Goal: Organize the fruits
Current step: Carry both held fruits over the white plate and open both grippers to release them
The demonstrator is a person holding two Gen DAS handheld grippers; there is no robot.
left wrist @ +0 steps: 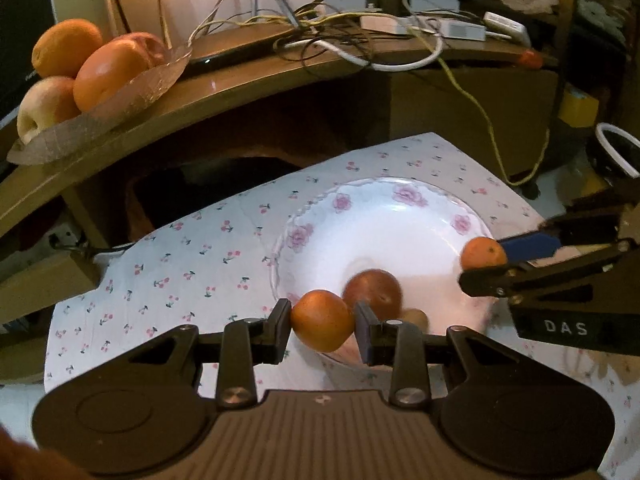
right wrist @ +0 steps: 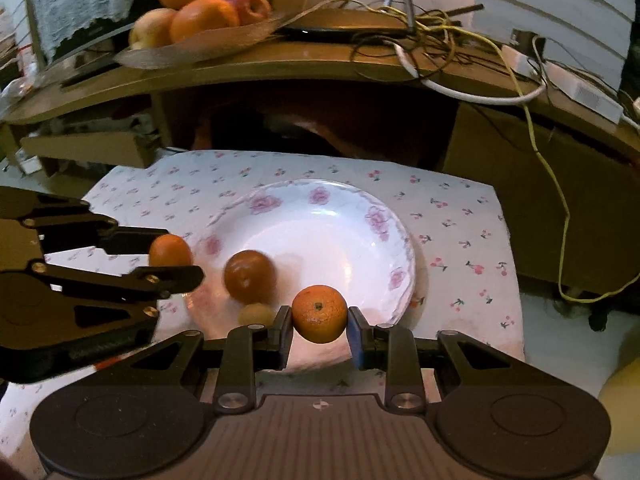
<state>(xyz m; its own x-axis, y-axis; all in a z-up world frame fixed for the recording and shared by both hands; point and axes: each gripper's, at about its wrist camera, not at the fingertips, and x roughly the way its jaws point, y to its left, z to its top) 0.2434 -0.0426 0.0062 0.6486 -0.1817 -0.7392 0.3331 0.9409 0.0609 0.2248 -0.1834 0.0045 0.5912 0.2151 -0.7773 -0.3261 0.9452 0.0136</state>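
Both hands carry an orange over the plate

Now, going left to right: the left gripper (left wrist: 323,322) has its fingers closed on an orange (left wrist: 322,320) above the near rim of the flowered plate (left wrist: 384,216), which sits on a cherry-print cloth (left wrist: 192,264) over the surface. Inside the plate lie a reddish-brown fruit (left wrist: 374,290) and, beside it, a small pale fruit (left wrist: 416,317); both look blurred. Further right, the right gripper (right wrist: 319,322) likewise pinches a second orange (right wrist: 319,314) above the plate's near edge.

Judging by the task, both oranges are meant for the plate. It would go best to lower each until it nearly rests on the china, aim for the bare middle away from the loose fruit, then part the fingers slowly so nothing rolls off.

Readable writing: "DAS" on the right gripper's body, seen from the left wrist.
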